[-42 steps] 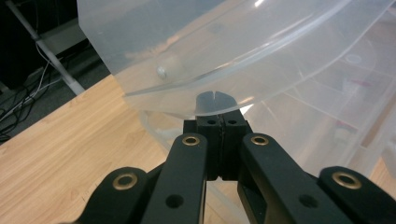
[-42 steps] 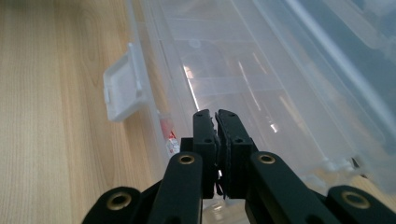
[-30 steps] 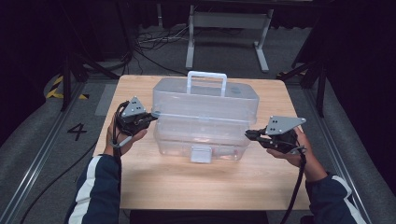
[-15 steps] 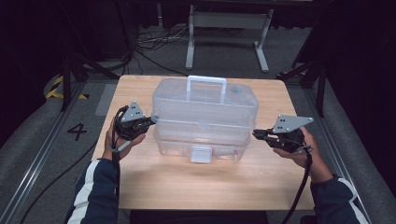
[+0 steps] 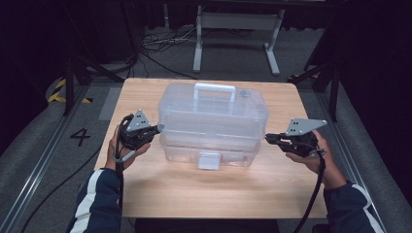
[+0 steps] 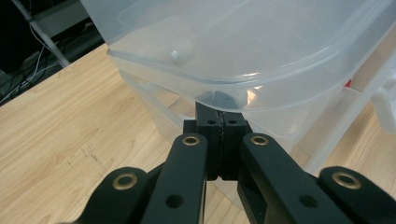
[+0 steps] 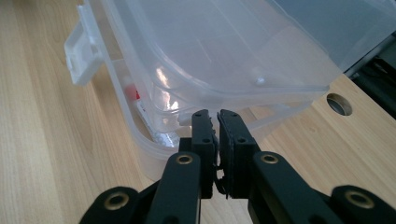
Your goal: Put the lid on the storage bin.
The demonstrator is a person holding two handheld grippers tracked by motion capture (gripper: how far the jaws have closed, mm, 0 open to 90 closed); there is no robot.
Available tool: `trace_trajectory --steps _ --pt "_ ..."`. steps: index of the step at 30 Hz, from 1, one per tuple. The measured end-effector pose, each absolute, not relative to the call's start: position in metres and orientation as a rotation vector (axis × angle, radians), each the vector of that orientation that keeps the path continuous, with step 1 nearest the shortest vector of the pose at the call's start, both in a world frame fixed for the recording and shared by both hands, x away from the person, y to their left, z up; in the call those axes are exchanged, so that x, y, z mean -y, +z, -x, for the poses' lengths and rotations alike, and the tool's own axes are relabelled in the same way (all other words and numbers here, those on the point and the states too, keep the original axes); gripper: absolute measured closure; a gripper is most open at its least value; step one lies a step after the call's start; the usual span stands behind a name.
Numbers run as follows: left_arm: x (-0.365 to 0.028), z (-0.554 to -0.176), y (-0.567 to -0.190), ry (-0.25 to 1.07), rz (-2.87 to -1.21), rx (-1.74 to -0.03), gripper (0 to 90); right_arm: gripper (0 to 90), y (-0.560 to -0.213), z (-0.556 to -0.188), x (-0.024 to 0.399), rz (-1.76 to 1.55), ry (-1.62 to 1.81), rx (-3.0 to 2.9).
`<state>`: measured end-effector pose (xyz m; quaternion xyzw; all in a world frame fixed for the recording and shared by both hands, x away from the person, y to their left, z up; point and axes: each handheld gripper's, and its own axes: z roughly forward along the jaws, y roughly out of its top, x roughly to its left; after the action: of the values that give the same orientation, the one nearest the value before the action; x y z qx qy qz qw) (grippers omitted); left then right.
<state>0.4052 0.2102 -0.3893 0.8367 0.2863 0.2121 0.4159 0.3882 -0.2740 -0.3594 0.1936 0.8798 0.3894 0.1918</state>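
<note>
A clear plastic storage box [image 5: 211, 121] with a white handle [image 5: 214, 90] and a white front latch [image 5: 209, 160] stands in the middle of the wooden table [image 5: 209, 194]. My left gripper [image 5: 158, 128] is at the box's left end. In the left gripper view this gripper [image 6: 219, 109] has its jaws pressed together, tips just under the overhanging lid rim [image 6: 233, 79], nothing between them. My right gripper [image 5: 267, 138] is at the box's right end. It [image 7: 214, 114] is shut too, tips close to the rim of the box [image 7: 210, 46], empty.
Something small and red [image 7: 132, 91] lies inside the box's lower part. A round cable hole [image 7: 339, 103] sits in the tabletop by the far right corner. Beyond the table are a metal stand [image 5: 233, 29] and floor cables [image 5: 160, 46]. Bare wood lies in front of the box.
The top of the box has sunk slightly. Both grippers have dropped a little, and the right one has drawn a bit away from the box's end.
</note>
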Motion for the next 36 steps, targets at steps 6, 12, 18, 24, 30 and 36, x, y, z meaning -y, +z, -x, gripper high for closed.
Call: trace_trajectory --steps 6,12,18,24,30,36 --pt "-0.21 -0.404 -0.392 0.529 -2.108 -0.719 90.0 85.3 -0.361 -0.388 0.274 -0.531 1.081 -2.487" --pt "-0.21 -0.401 -0.395 0.532 -2.136 -0.719 90.0 84.9 -0.363 -0.387 0.276 -0.528 1.076 -2.509" --pt "-0.213 -0.399 -0.395 0.541 -2.144 -0.715 90.0 85.0 -0.363 -0.386 0.274 -0.527 1.087 -2.508" --pt "-0.213 -0.395 -0.398 0.541 -2.16 -0.71 90.0 85.2 -0.366 -0.387 0.274 -0.53 1.073 -2.517" --pt "-0.213 -0.392 -0.399 0.548 -2.19 -0.703 90.0 85.3 -0.37 -0.388 0.273 -0.531 1.057 -2.527" --pt "-0.213 -0.391 -0.402 0.551 -2.225 -0.695 90.0 85.4 -0.373 -0.389 0.271 -0.534 1.034 -2.541"
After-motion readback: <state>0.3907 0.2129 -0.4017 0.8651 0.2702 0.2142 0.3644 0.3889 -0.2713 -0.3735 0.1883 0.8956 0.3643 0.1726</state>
